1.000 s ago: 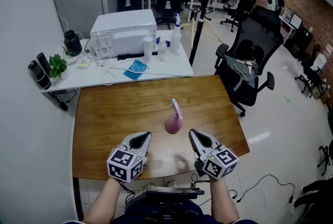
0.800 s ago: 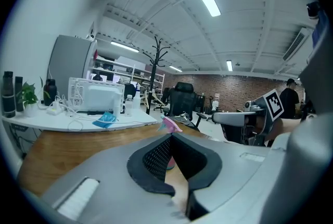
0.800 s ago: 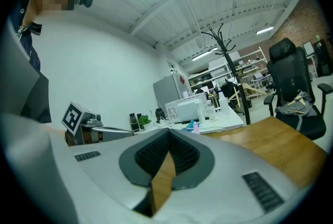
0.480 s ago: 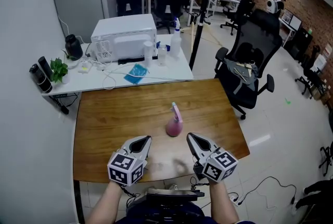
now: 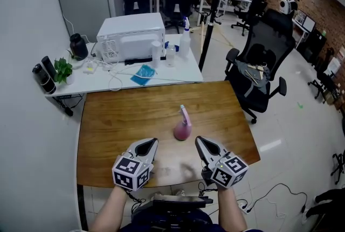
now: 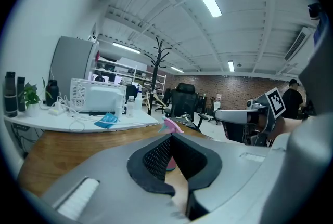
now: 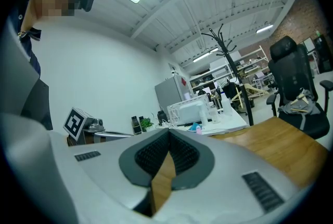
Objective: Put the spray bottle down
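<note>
On the wooden bench [image 5: 118,118], the pink spray bottle [image 5: 182,127] stands upright near the middle, apart from both claws. The left claw [image 5: 152,142] and the right claw [image 5: 198,140] hover near the front edge, each clenched on nothing.

Wooden table [image 5: 118,118]: beneath the left claw [image 5: 152,142] and the right claw [image 5: 199,141], extending ahead of both. White desk [image 5: 180,67]: touching the table's far edge, well ahead of the left claw. On the desk: white printer-like machine [image 5: 132,36], crumpled blue item [image 5: 144,74], clear bottles [image 5: 156,53], potted plant [image 5: 62,69] at far left. Black office chair [image 5: 259,72]: ahead and right of the right claw, off the table. Black coat stand [image 5: 213,5]: beside the desk's right end
</note>
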Action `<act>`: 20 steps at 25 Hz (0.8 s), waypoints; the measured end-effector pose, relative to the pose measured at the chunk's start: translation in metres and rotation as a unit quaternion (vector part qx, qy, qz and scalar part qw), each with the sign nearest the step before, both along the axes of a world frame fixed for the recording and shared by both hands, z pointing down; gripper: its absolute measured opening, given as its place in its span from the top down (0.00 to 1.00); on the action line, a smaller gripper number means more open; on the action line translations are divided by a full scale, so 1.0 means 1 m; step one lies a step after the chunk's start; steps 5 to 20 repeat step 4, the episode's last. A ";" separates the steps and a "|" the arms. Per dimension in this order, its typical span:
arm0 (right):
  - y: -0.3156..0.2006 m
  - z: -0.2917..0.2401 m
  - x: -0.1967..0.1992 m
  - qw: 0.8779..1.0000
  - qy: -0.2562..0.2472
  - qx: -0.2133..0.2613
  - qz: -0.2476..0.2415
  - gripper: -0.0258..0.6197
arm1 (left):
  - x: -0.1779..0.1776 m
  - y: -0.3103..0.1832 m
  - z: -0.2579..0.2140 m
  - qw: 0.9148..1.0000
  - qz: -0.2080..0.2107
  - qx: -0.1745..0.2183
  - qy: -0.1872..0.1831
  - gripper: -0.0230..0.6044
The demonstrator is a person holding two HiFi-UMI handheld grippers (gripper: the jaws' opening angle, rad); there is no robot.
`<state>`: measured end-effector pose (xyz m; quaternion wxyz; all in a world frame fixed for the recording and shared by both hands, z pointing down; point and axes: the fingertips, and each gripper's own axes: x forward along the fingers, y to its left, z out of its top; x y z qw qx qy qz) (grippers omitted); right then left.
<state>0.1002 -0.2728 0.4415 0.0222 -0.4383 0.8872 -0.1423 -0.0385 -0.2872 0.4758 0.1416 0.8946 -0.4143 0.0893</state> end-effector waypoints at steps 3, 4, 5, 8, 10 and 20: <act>0.000 -0.001 0.000 1.000 0.000 0.001 -0.002 0.96 | 0.001 0.000 0.000 1.000 -0.003 -0.001 0.002 0.95; 0.000 -0.001 0.001 1.000 0.000 0.001 -0.003 0.96 | 0.001 0.000 0.000 1.000 -0.004 -0.001 0.002 0.95; 0.000 -0.001 0.001 1.000 0.000 0.001 -0.003 0.96 | 0.001 0.000 0.000 1.000 -0.004 -0.001 0.002 0.95; 0.000 -0.001 0.001 1.000 0.000 0.001 -0.003 0.96 | 0.001 0.000 0.000 1.000 -0.004 -0.001 0.002 0.95; 0.000 -0.001 0.001 1.000 0.000 0.001 -0.003 0.96 | 0.001 0.000 0.000 1.000 -0.004 -0.001 0.002 0.95; 0.000 -0.001 0.001 1.000 0.000 0.001 -0.003 0.96 | 0.001 0.000 0.000 1.000 -0.004 -0.001 0.002 0.95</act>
